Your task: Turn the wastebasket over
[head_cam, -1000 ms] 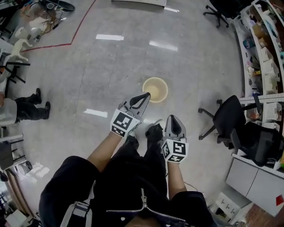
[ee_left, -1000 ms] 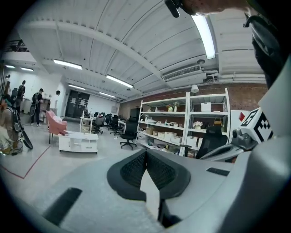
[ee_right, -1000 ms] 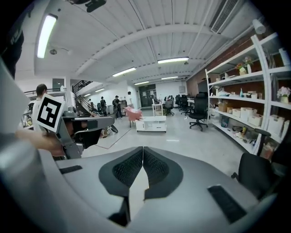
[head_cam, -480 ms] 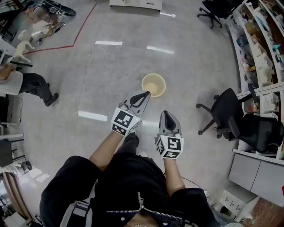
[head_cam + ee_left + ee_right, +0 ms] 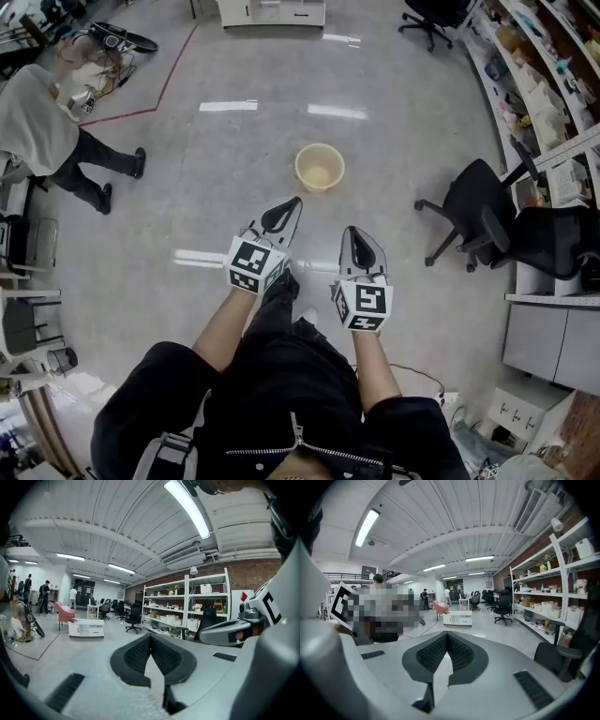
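Wastebasket (image 5: 319,167): seen in the head view just above frame centre, standing upright on the floor (image 5: 216,178), mouth up. The pale inside is visible down to the bottom. No contents can be made out. Nothing is touching it.

Left gripper (image 5: 295,202): held below the basket in the frame, tip pointed up and to the right toward it, with bare floor between the two. The jaws are pressed together in the left gripper view, and nothing is between them.

Right gripper (image 5: 354,234): held lower and further right, well apart from the basket. The jaws are likewise closed tight, with nothing in them.

The basket is not seen in either gripper view. Only the room beyond is shown there, with shelving and chairs.

Progress, as a judgement: the stage is not settled by these pictures. A mouth-up basket with both grippers empty and clear of it fits a basket yet to be tipped onto its rim. It fits equally one that stood mouth down and has been righted. No contact and no grip are shown, so no turning is in hand at this moment.

Surroundings: an office chair (image 5: 473,211) at the right edge and a person (image 5: 47,127) at the upper left, both far from the basket.
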### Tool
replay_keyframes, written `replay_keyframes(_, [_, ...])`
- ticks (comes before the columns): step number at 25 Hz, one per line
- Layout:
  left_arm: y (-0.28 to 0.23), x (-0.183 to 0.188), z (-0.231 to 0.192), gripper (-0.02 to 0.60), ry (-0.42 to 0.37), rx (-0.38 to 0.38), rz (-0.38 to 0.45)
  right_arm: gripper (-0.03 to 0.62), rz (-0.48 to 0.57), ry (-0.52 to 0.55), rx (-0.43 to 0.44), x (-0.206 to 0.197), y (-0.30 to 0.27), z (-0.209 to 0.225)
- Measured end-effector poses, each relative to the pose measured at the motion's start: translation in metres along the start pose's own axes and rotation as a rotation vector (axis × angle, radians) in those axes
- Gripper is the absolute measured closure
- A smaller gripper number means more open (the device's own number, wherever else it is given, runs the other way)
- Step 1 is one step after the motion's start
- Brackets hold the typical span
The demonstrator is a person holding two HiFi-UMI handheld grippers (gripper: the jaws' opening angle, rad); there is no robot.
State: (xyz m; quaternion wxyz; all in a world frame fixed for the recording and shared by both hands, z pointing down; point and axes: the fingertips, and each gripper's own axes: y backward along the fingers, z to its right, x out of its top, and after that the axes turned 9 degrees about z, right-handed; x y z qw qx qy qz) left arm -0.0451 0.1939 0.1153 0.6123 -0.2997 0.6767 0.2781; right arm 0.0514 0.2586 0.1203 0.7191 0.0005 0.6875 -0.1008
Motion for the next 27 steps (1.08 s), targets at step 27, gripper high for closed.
replay_keyframes(27, [0.082, 0.002, 0.085, 0.575, -0.049, 0.06, -0.001, 0.585, 0.058, 0.061, 0.099, 0.012, 0.077, -0.035])
